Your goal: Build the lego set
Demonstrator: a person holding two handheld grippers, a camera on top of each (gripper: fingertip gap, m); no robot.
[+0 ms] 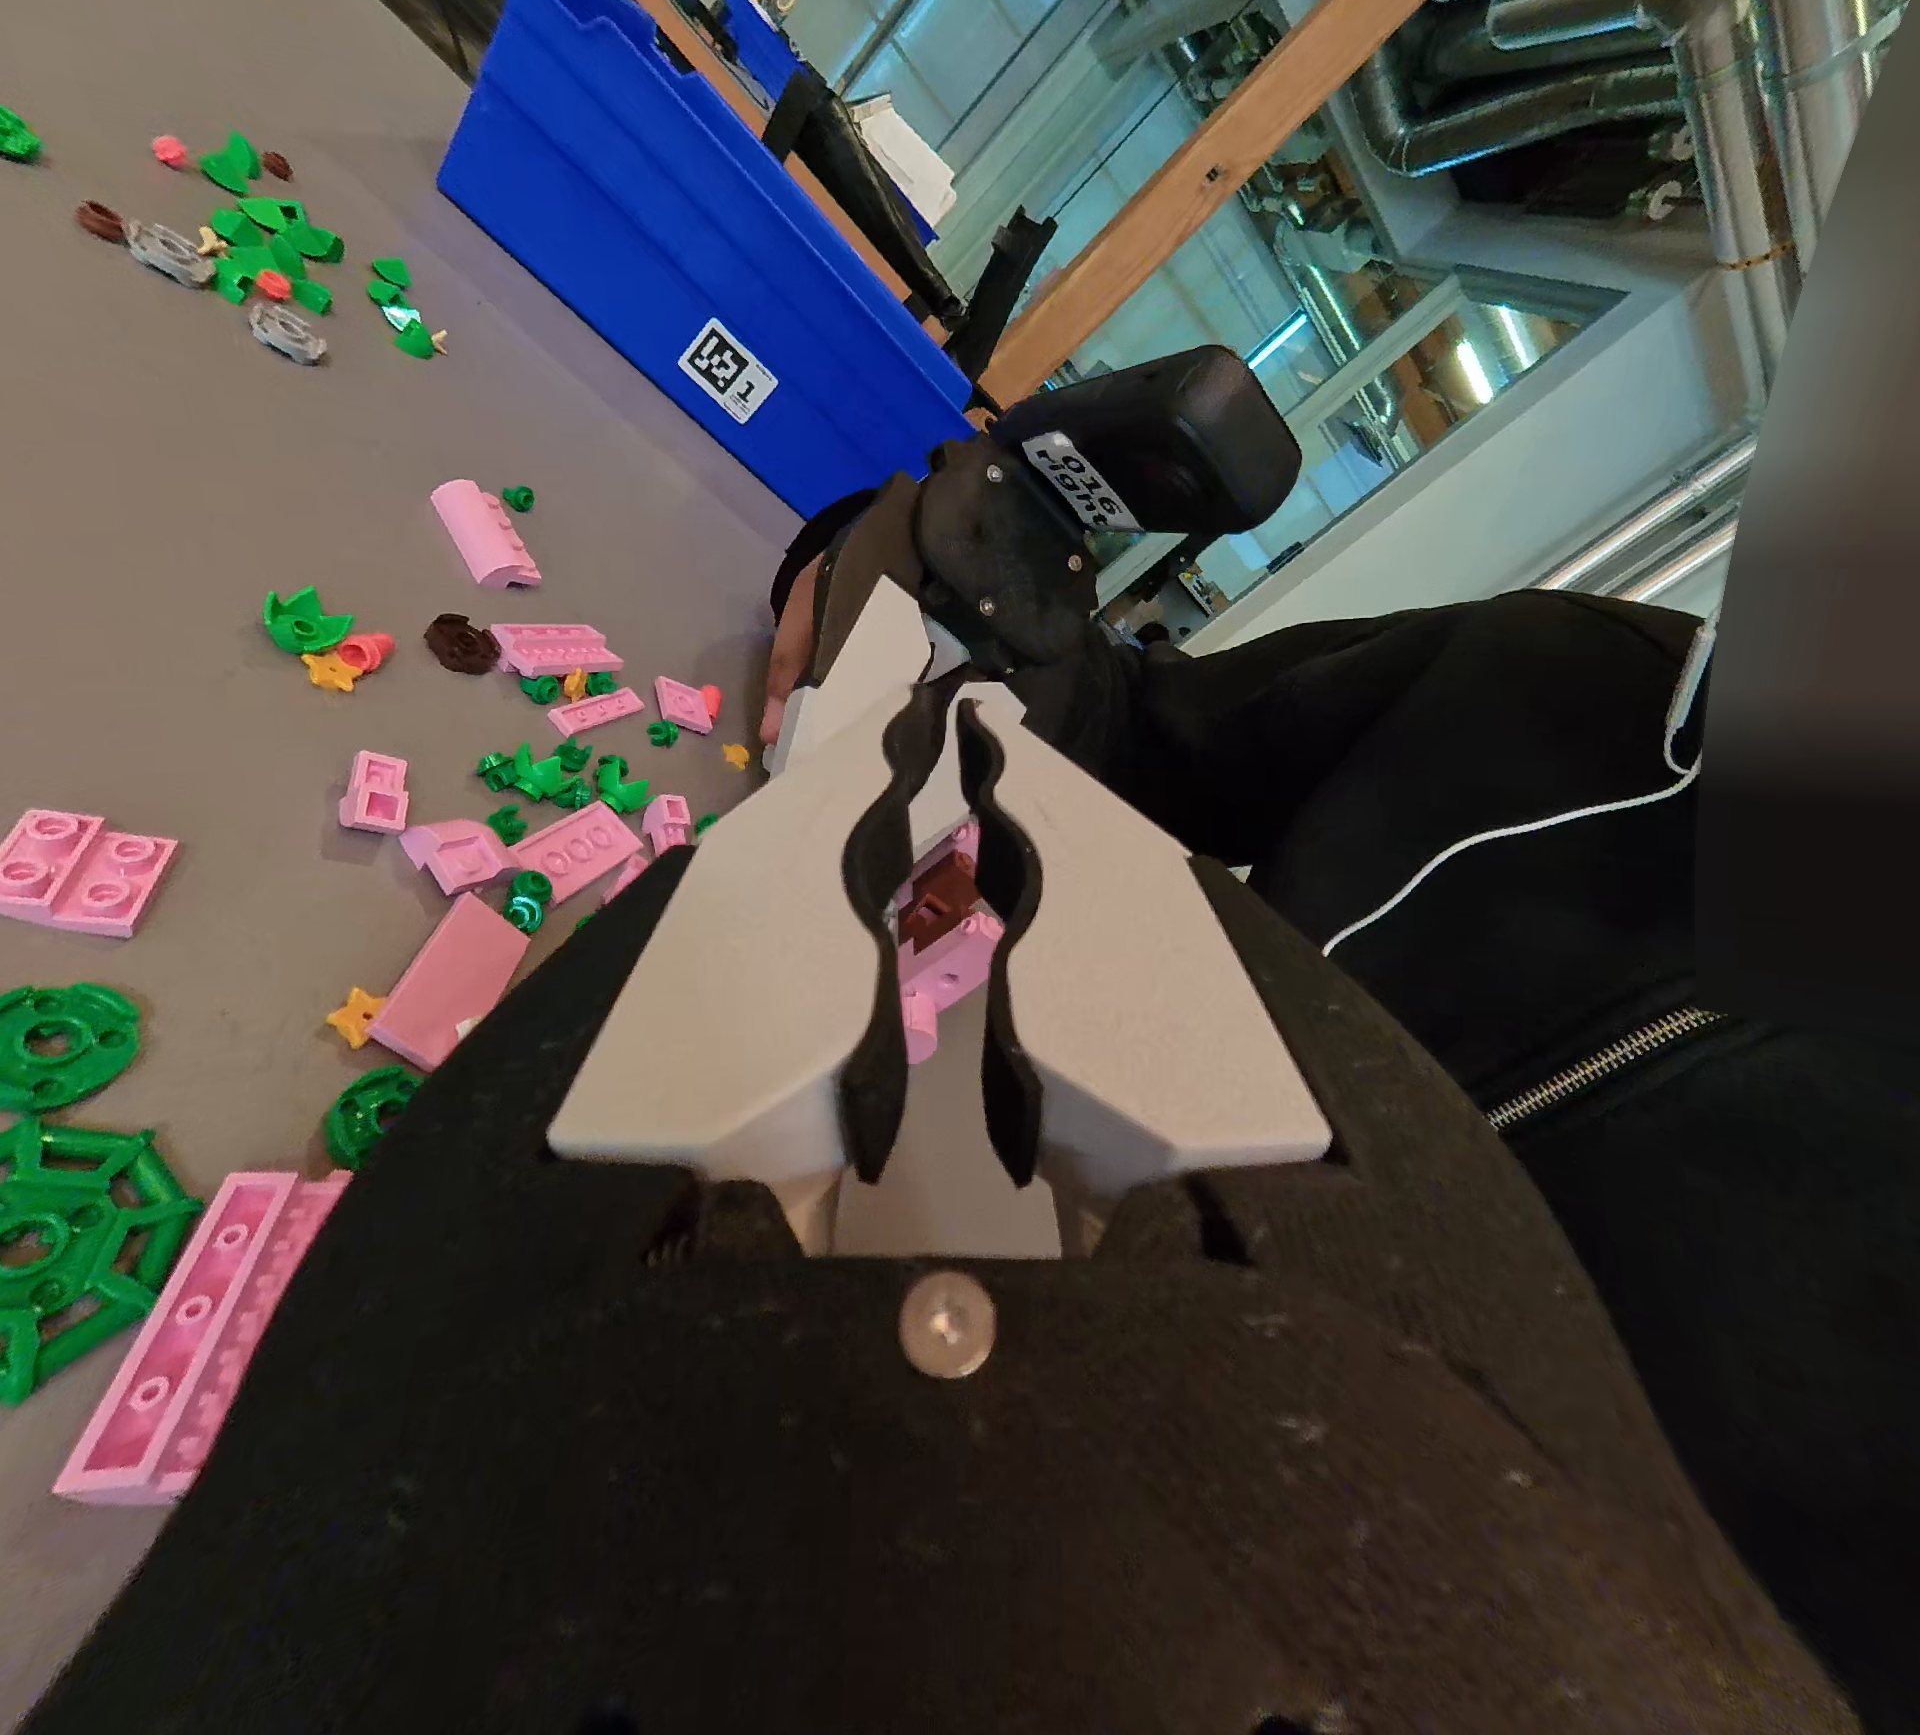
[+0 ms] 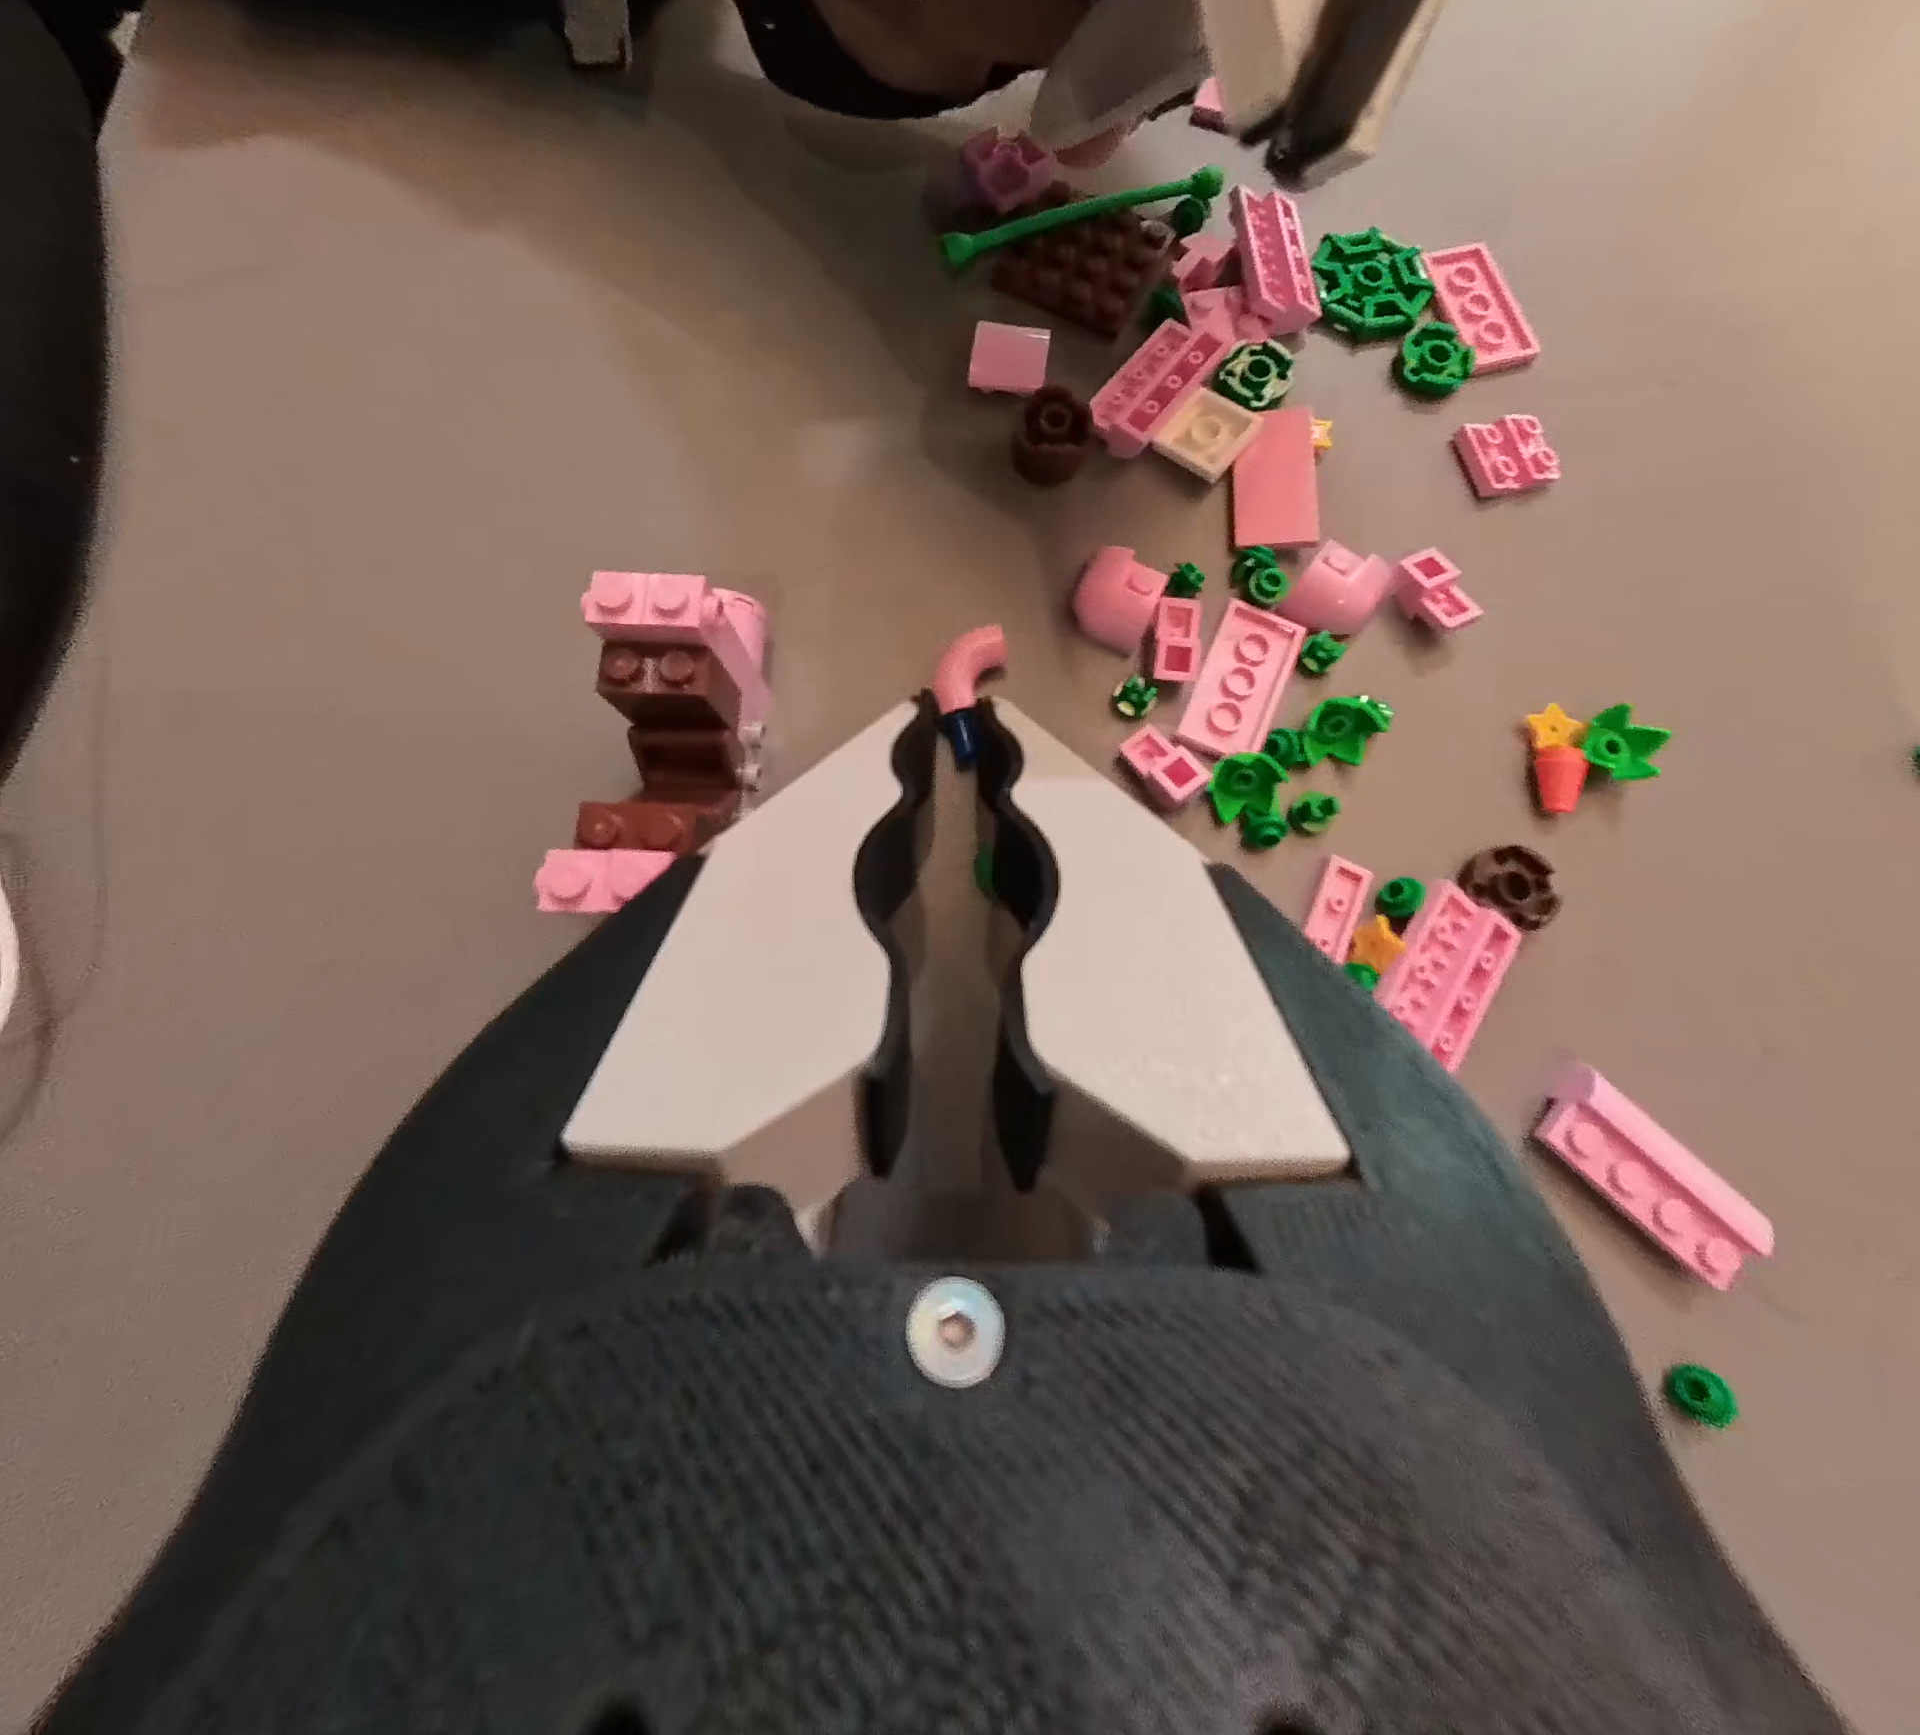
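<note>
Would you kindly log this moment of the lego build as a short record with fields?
surface: grey table
left tool: open, with nothing gripped; a pink and brown lego piece shows beyond its fingers
right tool: shut on a curved pink piece at its tips
partial build: pink and brown stack lying on the table, left of the right tool
loose parts: pink and green pieces scattered on the right
background: blue bin
</note>
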